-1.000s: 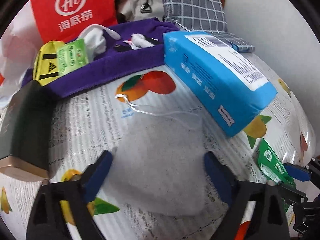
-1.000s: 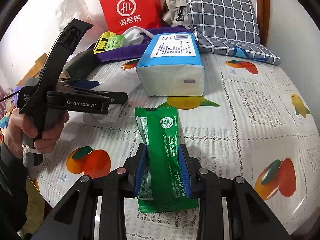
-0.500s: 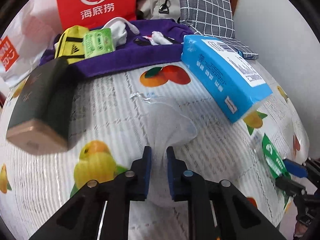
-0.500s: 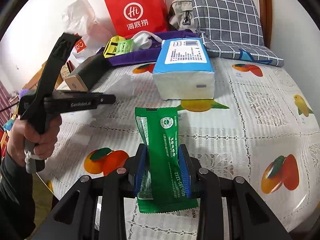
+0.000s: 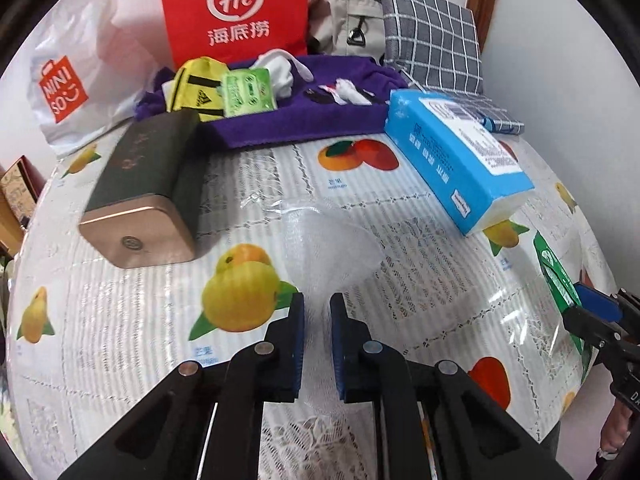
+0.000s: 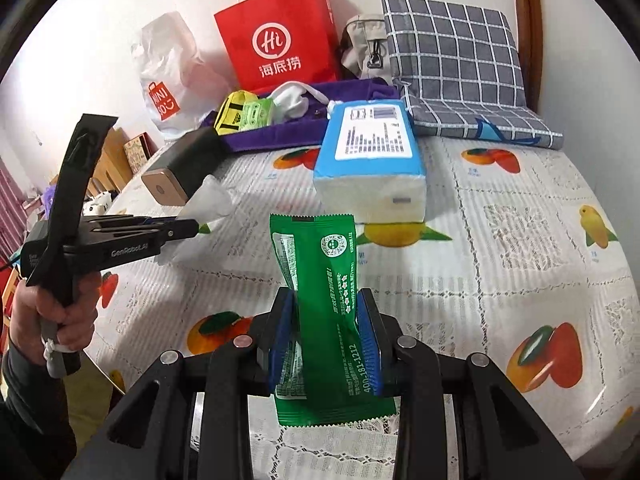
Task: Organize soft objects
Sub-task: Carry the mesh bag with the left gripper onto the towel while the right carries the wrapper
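L gripper [image 5: 317, 312] pinches a white face mask [image 5: 328, 248] (lifted off the table) — R gripper [image 6: 326, 332] clamped on green packet [image 6: 320, 300], upright.

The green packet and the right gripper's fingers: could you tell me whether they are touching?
Touching. The right wrist view shows the green packet standing upright in the right gripper, both blue pads pressed flat against its sides with no gap showing.

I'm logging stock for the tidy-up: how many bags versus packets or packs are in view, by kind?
Shopping bags: 2 (red paper bag, white plastic bag)
Green packets: 2 (held packet, small pack)
Blue tissue packs: 1
Total: 5
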Demonstrator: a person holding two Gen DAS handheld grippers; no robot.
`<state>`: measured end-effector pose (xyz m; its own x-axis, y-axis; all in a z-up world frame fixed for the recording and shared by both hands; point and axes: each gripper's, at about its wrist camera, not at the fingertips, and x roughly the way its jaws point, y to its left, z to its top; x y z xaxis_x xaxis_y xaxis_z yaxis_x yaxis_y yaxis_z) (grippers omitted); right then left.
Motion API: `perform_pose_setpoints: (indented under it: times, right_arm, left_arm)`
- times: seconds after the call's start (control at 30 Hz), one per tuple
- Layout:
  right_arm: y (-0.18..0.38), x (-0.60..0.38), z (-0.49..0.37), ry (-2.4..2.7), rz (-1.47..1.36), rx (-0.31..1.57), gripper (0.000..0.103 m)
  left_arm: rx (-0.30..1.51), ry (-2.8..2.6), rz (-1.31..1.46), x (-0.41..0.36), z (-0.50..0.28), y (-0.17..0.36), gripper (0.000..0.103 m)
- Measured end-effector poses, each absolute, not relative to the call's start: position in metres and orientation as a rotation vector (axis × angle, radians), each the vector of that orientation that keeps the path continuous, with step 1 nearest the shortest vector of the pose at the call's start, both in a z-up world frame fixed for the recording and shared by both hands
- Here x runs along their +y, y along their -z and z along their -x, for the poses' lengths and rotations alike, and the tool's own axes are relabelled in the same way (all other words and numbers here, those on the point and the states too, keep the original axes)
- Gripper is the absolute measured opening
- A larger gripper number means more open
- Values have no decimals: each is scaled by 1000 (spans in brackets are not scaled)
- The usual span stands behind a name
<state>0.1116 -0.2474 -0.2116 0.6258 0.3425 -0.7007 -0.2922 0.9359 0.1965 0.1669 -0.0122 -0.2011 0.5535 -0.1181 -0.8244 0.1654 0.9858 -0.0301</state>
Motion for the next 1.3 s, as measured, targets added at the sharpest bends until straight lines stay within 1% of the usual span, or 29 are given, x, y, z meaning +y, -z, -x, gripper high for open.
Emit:
perform_pose_setpoints:
  times: [0.33, 0.63, 1.03, 1.3]
  right_arm:
    - [176, -239, -127, -366, -33, 773, 32]
    - [137, -221, -175, -384, -20, 719, 32]
    - [100, -203, -274, -403, -27, 684, 32]
    - [91, -199, -354, -408, -78, 717, 32]
  left_arm:
    - [920, 124, 53, 18, -168, 164, 12]
    - [863, 84, 105, 39, -192, 128, 12]
    - [834, 65, 106, 39, -268, 98, 12]
    - [838, 69, 104, 31, -329, 90, 12]
